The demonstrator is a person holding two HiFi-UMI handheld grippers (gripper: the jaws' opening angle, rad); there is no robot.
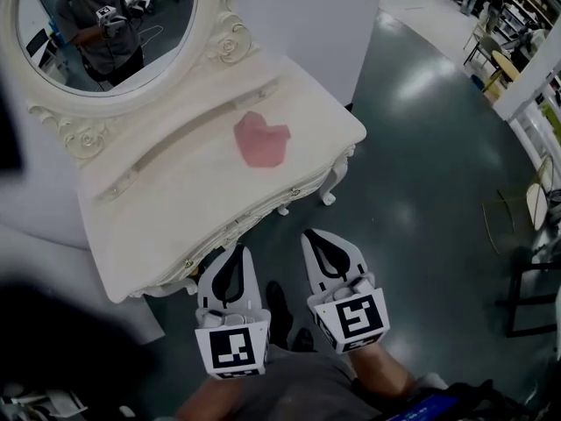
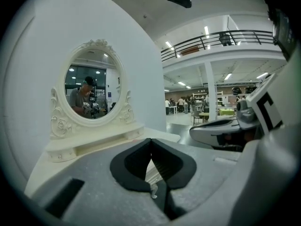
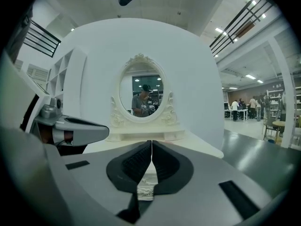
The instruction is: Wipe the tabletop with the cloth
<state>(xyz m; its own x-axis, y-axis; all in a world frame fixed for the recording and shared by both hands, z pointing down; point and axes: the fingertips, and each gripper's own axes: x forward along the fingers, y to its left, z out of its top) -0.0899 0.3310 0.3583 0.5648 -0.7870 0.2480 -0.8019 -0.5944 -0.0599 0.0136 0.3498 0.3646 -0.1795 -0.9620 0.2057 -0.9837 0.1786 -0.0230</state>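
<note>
Dressing tables: one white dressing table, far and to the left.
Mirrors: one oval mirror, at the table's far left.
Cloths: one pink cloth, lying on the tabletop.
Grippers: two, the left gripper and the right gripper, side by side on the near side.
Marker cubes: two, left cube and right cube, one per gripper.
People in the mirror: one reflected person.

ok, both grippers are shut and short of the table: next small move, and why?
Probably carry the right gripper forward toward the pink cloth, opening it on the way. It and the left gripper are shut on nothing, short of the dressing table; the cloth lies untouched on it.
</note>
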